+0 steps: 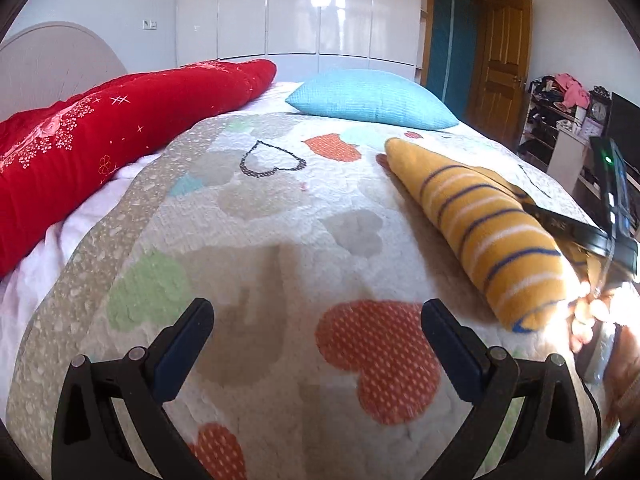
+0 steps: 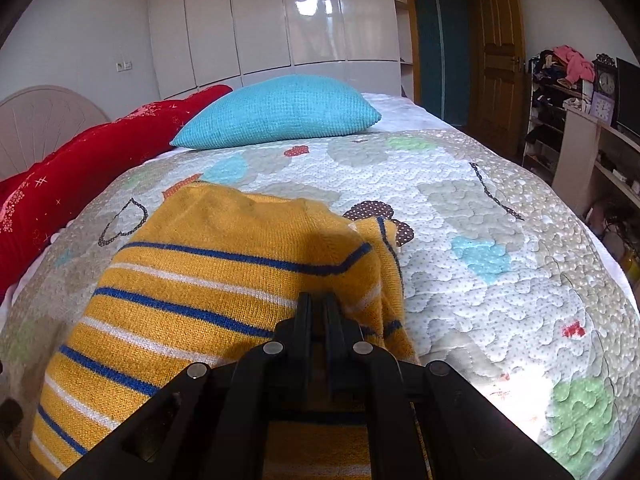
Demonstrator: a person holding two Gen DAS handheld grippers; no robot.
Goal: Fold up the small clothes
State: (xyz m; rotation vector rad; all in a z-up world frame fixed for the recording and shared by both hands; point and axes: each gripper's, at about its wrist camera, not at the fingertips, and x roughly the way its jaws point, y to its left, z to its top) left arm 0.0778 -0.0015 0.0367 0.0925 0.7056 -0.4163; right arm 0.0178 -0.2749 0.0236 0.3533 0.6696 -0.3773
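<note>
A small yellow sweater with blue and white stripes lies folded over on the heart-patterned quilt, right of centre in the left wrist view. My left gripper hovers open over the quilt to the sweater's left, with nothing between its fingers. My right gripper is shut on a fold of the sweater near its right edge, and the cloth bunches up around the tips. The left wrist view also shows the right gripper lying across the sweater, with a hand behind it.
A red blanket runs along the left side of the bed by the headboard. A blue pillow lies at the far end. White wardrobes, a wooden door and cluttered shelves stand beyond the bed's right edge.
</note>
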